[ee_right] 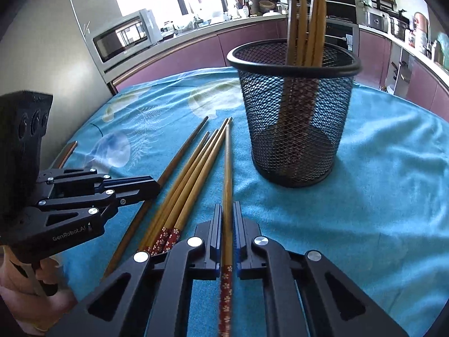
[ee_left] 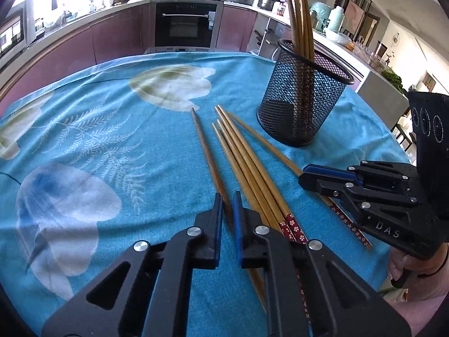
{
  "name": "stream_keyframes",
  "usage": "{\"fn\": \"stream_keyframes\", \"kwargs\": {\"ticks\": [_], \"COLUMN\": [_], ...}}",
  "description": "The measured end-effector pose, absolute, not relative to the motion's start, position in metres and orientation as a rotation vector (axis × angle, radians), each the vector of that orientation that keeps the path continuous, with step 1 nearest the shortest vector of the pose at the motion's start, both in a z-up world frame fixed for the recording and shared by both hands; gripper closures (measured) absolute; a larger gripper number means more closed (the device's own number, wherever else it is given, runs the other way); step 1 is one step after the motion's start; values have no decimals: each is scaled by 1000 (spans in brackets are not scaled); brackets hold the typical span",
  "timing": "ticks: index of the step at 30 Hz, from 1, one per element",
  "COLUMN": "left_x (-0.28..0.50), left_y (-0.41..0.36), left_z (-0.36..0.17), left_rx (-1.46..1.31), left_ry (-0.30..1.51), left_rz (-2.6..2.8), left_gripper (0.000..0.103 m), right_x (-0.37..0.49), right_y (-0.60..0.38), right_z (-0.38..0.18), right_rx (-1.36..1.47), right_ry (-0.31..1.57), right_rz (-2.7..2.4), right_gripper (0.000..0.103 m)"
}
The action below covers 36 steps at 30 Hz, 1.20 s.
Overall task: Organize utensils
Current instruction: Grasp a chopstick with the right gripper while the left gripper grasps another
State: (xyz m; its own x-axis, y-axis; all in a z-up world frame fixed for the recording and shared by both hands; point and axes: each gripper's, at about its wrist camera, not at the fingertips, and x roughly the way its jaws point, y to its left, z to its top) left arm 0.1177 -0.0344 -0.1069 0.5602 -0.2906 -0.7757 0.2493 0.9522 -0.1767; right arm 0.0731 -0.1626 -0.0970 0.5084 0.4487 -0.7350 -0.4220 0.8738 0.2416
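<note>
A black mesh holder (ee_left: 301, 95) stands on the blue cloth with several chopsticks (ee_left: 301, 19) upright in it; it also shows in the right wrist view (ee_right: 294, 118). A bundle of light chopsticks (ee_left: 247, 165) with red flowered ends lies in front of it, also in the right wrist view (ee_right: 185, 185). A darker chopstick (ee_left: 206, 154) lies to their left. My left gripper (ee_left: 228, 210) is shut on the dark chopstick's near part. My right gripper (ee_right: 227, 219) is shut on one light chopstick (ee_right: 228, 174), which points toward the holder.
The blue flowered cloth (ee_left: 98, 140) covers the table. Behind it are purple kitchen cabinets, an oven (ee_left: 185, 25) and a microwave (ee_right: 123, 39). A white counter with dishes (ee_left: 350, 45) runs along the right.
</note>
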Motion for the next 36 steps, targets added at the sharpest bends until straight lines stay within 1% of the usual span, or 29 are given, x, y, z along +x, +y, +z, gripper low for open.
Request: {"fn": "stream_keyframes", "kwargs": {"ticks": [1,7,8,9,10,12,19,20,21,23,27,36], "left_x": [116,107,106,106,106,108,122,123,124,124,121,105], "left_y": [-33,-33,-33,-33,-33,-35,-39,-39,-40,-40,-39,-36], "left_z": [-105,-101,-102,-102,-103,-104,-112,-112,-113,-113,-111,-100], "left_rx": [-58,-53,-50,-44,-39,-29,-6,-4,-4,-13,-22,-38], "left_ry": [919,909,909,910,909,909,929,929,930,930,925,902], "left_rz": [-319,-343,-341,-334,-329,-333,-314,-310,-304,-299,-294,-329], "left_gripper": [102,102,99,89,83,81,84,86,91,91,94,95], "right_x": [72,65,64,64,64,64,65,65,66,68,71,72], "right_y": [-165,-164,-164,-162,-161,-159,-154,-154,-153,-152,-147,-151], "right_z": [-95,-88,-87,-88,-88,-89,-95,-96,-96,-98,-98,-99], "right_rx": [41,46,42,39,36,35,18,15,11,5,-11,6], "right_ry": [889,878,881,884,888,895,918,918,919,926,927,922], "right_rz": [529,580,585,589,592,599,607,606,604,601,599,598], "right_gripper": [97,97,97,97,97,97,97,97,97,96,96,97]}}
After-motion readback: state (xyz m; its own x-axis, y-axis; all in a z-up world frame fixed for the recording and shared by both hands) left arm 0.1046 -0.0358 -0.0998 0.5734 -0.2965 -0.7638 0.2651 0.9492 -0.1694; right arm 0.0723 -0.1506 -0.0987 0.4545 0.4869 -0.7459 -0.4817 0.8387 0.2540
